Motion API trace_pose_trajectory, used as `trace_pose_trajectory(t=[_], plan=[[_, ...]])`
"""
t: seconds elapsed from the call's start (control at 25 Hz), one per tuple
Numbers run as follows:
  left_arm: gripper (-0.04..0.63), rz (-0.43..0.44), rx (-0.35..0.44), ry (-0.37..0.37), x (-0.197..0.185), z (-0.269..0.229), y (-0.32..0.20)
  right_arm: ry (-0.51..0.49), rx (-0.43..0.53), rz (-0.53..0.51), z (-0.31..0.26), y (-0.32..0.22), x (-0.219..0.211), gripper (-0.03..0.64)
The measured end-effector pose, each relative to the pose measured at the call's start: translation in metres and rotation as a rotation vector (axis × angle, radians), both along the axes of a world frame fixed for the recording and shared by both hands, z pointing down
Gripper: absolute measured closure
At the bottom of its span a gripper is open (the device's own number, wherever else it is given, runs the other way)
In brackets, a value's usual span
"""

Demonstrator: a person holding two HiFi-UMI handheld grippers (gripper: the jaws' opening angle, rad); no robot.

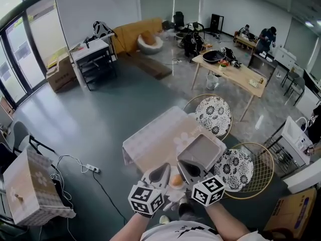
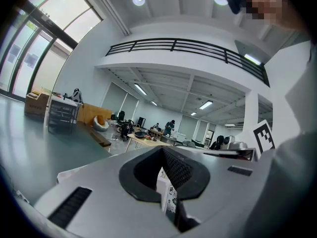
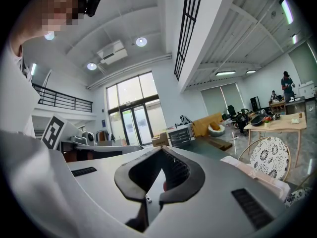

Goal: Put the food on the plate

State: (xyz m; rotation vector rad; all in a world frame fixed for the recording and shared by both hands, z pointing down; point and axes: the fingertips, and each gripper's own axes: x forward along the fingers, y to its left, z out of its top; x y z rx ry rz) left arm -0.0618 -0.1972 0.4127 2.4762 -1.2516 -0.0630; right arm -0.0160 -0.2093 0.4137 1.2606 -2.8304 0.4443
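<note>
The orange food [image 1: 176, 180] lies between clenched left tool [image 1: 161, 173] and clenched right tool [image 1: 189, 170].

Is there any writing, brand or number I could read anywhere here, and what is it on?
No readable words, brands or numbers.
Left gripper and right gripper: cubes bearing black-and-white square markers, patterns not lettering.
Cardboard box: any print too small to read.
</note>
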Motion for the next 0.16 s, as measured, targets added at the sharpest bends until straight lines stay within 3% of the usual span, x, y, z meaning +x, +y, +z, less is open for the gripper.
trace_pose_trajectory(t=[0.16], plan=[[0.589,0.001,0.001,0.0,0.0005,-0.0016,-0.0017,0.004,0.0,0.001,-0.0017,-0.0014,0.0009,0.603]])
